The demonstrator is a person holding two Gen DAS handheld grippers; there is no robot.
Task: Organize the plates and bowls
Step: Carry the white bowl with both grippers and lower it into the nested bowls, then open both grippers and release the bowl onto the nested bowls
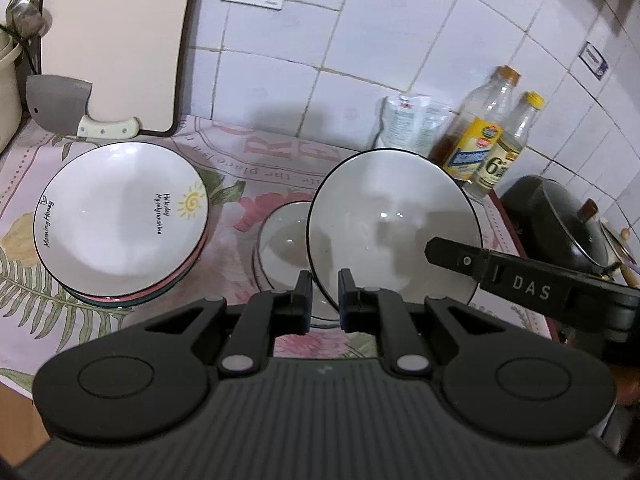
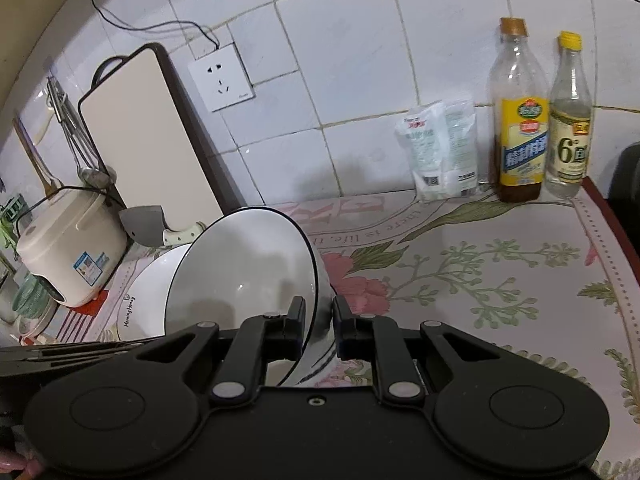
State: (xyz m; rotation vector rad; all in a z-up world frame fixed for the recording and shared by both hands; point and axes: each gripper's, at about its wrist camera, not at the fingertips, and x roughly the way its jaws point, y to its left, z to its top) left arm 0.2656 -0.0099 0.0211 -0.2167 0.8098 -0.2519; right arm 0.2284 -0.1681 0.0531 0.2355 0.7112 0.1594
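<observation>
A white bowl with a black rim [image 1: 390, 226] is tilted in the air. My left gripper [image 1: 325, 300] is shut on its near rim. My right gripper [image 2: 319, 330] is shut on the opposite rim, and its finger [image 1: 456, 256] shows in the left wrist view. The same bowl [image 2: 244, 272] fills the right wrist view's centre. A second white bowl [image 1: 284, 240] sits on the counter just below and behind it. A stack of plates [image 1: 120, 220], a white sun-print one on top, lies at the left; it also shows in the right wrist view [image 2: 148, 300].
A cutting board [image 1: 116, 40] and a cleaver [image 1: 64, 100] lean at the back left. Two bottles [image 1: 480, 132] and a white pouch [image 1: 408, 120] stand by the tiled wall. A black pot [image 1: 560, 224] is at the right. A rice cooker [image 2: 68, 244] stands far left.
</observation>
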